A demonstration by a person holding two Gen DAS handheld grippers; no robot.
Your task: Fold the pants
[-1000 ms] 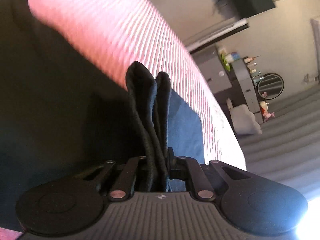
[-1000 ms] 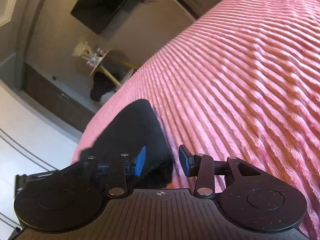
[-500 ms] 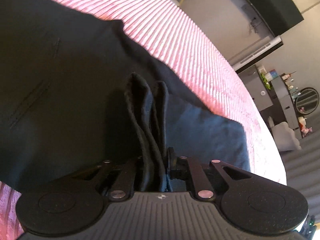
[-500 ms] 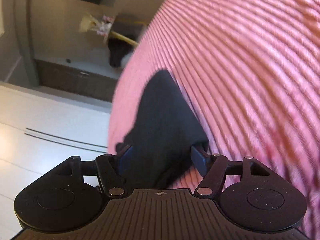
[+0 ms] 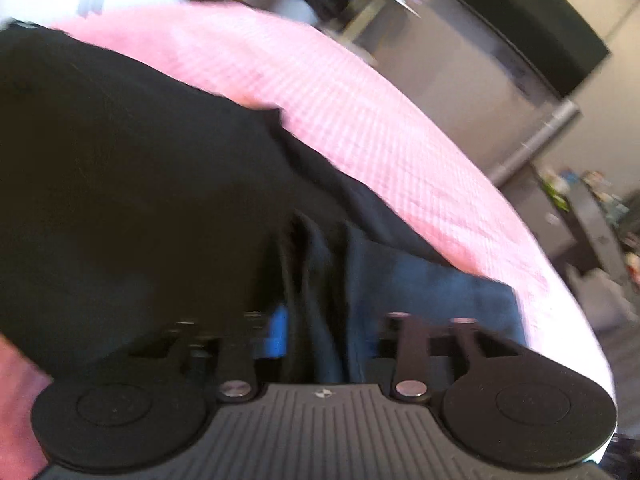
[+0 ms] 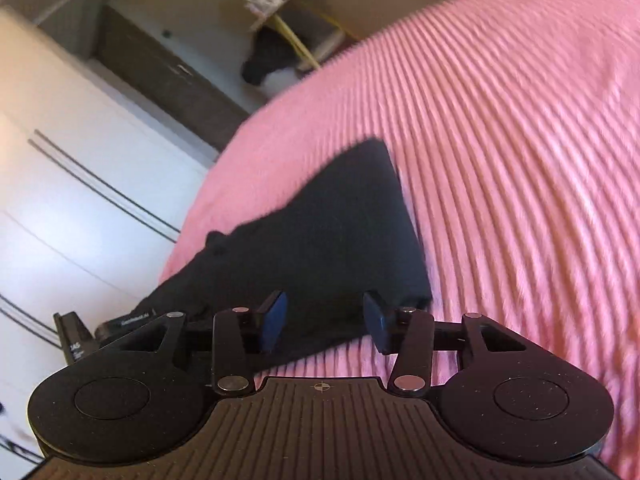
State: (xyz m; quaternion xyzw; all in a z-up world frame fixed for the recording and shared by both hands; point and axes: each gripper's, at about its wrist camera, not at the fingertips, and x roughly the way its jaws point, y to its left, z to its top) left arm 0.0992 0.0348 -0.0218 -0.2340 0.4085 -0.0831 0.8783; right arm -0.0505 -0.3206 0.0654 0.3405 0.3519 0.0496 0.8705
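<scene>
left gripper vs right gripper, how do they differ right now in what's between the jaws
The left gripper has just been opening, and a bunched ridge of the black pants stands up between its jaws. The right gripper has just been closing a little; its blue pads stand apart above flat fabric, pressing nothing. The left view is crowded with cloth; the right shows mostly pink bedspread. Both are open over the same pants.

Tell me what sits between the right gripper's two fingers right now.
In the right wrist view, the right gripper stands open; the folded end of the black pants lies between its fingers, on the pink bedspread; neither pad presses it.
</scene>
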